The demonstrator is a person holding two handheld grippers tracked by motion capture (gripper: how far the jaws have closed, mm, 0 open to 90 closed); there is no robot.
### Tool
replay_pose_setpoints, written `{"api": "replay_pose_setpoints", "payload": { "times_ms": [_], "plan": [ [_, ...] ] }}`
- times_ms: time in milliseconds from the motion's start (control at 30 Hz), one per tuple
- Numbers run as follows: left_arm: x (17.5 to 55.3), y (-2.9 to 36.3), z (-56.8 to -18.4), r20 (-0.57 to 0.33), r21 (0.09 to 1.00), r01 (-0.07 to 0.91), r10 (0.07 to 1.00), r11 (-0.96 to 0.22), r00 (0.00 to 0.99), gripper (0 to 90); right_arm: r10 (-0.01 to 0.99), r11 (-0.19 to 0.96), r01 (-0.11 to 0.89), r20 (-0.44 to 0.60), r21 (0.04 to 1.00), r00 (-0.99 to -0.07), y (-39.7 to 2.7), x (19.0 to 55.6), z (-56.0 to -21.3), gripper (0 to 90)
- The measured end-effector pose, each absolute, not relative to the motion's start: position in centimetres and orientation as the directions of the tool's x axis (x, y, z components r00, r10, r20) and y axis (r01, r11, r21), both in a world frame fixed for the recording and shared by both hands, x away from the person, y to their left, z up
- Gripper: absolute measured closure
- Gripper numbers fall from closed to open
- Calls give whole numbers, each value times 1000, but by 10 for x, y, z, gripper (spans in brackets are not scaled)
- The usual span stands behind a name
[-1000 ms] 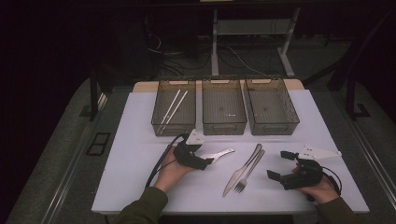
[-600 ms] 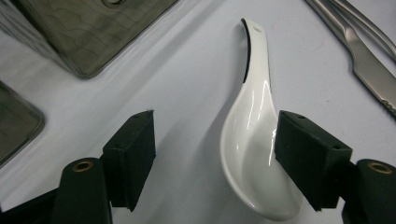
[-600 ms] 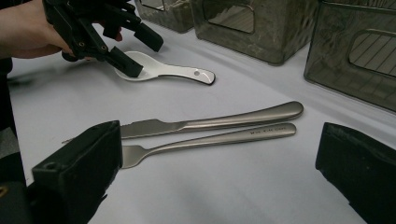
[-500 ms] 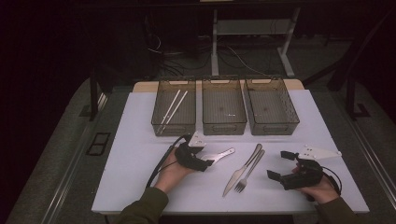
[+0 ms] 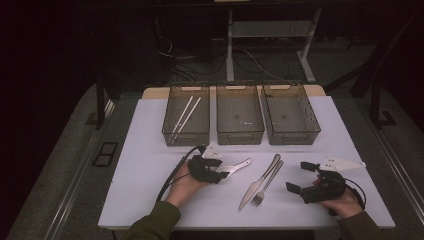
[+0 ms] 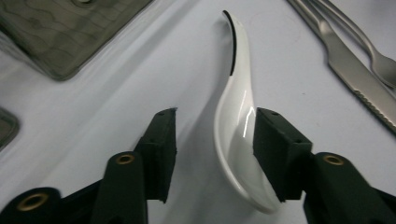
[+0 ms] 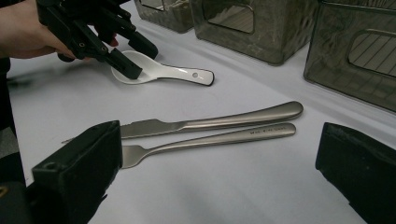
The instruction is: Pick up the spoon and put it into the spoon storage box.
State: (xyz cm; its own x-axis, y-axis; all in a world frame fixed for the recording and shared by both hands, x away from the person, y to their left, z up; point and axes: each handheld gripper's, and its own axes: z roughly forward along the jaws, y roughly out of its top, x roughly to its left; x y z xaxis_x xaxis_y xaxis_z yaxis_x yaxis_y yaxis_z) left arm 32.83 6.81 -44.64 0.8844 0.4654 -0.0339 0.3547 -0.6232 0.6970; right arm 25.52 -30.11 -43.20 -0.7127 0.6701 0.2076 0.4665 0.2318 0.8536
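Note:
A white ceramic spoon (image 6: 236, 135) lies on the white table, its handle pointing away. My left gripper (image 6: 215, 119) straddles the spoon's bowl, and its jaws have just been closing. One pad (image 6: 275, 154) touches the bowl's edge, while the other pad (image 6: 161, 149) still stands apart from it. In the high view the left gripper (image 5: 220, 172) is at the spoon (image 5: 239, 165), left of centre. A steel knife (image 5: 261, 180) and fork (image 5: 267, 186) lie side by side in the middle. My right gripper (image 5: 298, 176) rests open at the front right, facing the knife (image 7: 210, 122) and fork (image 7: 210, 140).
Three smoky plastic bins (image 5: 186, 137) (image 5: 240, 137) (image 5: 291, 137) stand in a row at the back of the table. The left one holds two white chopsticks (image 5: 184, 116). A dark floor surrounds the table (image 5: 150, 150).
The left gripper's jaws have narrowed around the spoon's bowl. Both hands, the knife and the fork stay where they were.

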Motion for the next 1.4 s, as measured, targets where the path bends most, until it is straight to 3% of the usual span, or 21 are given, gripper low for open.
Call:
{"api": "replay_pose_setpoints", "payload": {
  "times_ms": [400,900,1167,1400],
  "plan": [
    [322,64,-444,-37,682,342,436,-646,899,651,671,230,464,206,855,-712,-301,255,-432,9],
    [320,52,-434,-33,594,406,483,-694,875,668,671,234,467,206,853,-712,-301,255,-432,9],
    [320,53,-431,-49,589,421,490,-690,870,756,671,236,467,204,852,-713,-301,255,-432,10],
    [317,49,-426,-6,587,371,454,-719,891,811,671,235,466,205,853,-712,-301,255,-432,9]
  ]
}}
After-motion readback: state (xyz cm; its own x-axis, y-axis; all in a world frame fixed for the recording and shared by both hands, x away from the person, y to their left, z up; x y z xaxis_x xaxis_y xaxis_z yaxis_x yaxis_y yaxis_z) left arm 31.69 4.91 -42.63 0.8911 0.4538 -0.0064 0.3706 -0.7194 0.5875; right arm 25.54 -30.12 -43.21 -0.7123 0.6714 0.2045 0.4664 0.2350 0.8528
